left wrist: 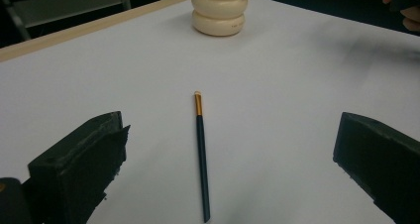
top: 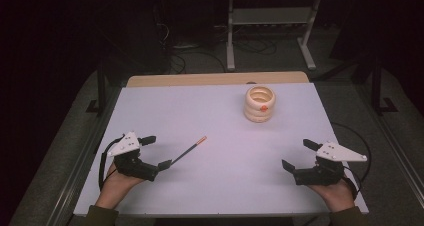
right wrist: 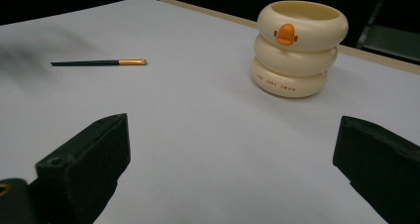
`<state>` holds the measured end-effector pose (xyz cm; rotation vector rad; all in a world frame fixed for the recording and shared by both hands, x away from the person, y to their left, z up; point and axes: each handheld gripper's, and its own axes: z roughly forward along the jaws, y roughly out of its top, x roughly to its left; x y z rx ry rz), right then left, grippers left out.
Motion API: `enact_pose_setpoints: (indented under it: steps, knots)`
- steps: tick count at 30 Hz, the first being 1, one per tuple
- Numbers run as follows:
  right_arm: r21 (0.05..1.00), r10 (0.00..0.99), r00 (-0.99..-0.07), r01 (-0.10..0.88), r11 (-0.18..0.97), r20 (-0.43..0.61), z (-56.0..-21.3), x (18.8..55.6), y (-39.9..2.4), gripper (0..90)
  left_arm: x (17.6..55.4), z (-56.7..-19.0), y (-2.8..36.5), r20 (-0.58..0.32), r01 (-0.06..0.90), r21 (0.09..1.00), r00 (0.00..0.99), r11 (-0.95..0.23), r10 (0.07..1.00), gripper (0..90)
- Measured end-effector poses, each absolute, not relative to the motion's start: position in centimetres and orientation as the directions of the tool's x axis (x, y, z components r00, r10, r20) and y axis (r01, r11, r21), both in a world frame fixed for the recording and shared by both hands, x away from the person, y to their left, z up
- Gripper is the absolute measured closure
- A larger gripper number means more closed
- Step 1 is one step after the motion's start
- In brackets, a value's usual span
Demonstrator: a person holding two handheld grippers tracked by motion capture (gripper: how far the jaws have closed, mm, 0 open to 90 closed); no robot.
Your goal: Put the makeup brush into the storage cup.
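A thin makeup brush [top: 189,149] lies flat on the white table [top: 225,186], on its left half. The handle is long, straight and very dark, almost black. Near the far end there is a short golden metal band, and after it a small pale tip of bristles, which looks a bit orange from the high view. The brush lies at an angle, with the tip pointing away from the person and toward the right.

The left gripper [top: 155,153] is just at the handle end of the brush. In the left gripper view the brush [left wrist: 201,152] lies between the two jaws, which are wide apart and do not touch it. The gripper holds nothing.

The right gripper [top: 297,155] rests low on the right side of the table, well apart from the brush, with its jaws also wide apart and nothing between them. Beyond it stands a cream holder [right wrist: 299,46] made of three stacked rings, with a small orange duck bill on the top ring.
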<state>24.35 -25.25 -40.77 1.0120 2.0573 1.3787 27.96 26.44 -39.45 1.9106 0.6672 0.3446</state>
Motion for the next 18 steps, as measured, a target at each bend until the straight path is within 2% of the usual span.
enact_pose_setpoints:
  steps: [18]
  knots:
    - [0.918, 0.783, -0.621, 0.327, 0.224, 0.030, -40.78, 24.33, -25.36, 0.8, 28.88, -38.55, 25.82, -0.052, 0.283, 0.909, 0.805, -0.307, 0.591, 0.0]
